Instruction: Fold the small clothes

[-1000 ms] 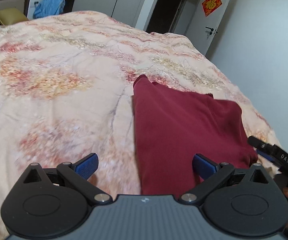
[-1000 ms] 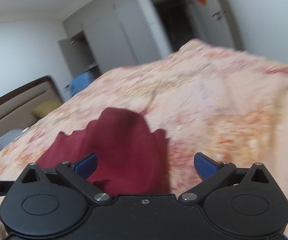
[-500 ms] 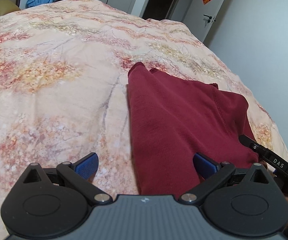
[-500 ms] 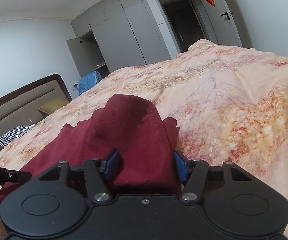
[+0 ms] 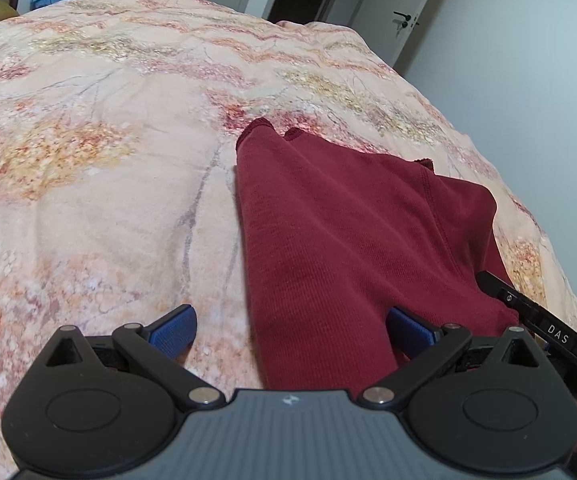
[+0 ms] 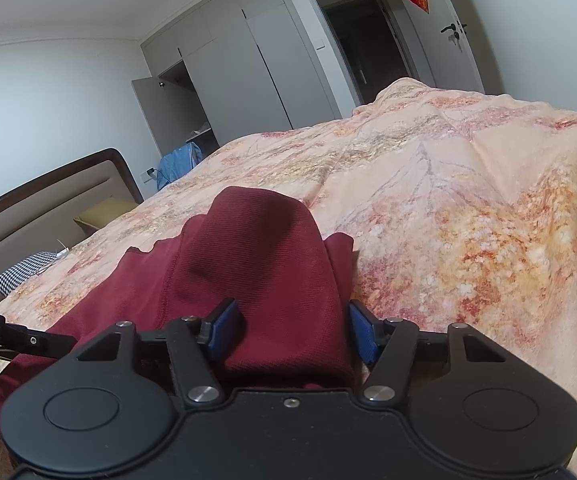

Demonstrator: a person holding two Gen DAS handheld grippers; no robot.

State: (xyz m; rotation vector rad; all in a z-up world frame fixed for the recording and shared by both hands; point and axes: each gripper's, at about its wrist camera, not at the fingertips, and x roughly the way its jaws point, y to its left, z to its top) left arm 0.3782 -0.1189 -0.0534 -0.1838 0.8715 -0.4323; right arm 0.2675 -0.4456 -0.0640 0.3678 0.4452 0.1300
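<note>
A dark red garment lies on the floral bedspread, folded lengthwise with its near edge under my grippers. My left gripper is open, its blue pads straddling the garment's near left corner. My right gripper has closed partway around a raised fold of the same red garment, pads pressing the bunched cloth from both sides. The right gripper's body shows at the right edge of the left wrist view.
The bedspread stretches far ahead. A headboard, an olive pillow and a checked pillow are to the left. Wardrobes, a blue cloth and a door stand beyond.
My right gripper went from wide open to closed on the garment's fold. My left gripper moved a little nearer over the garment and stayed open.
</note>
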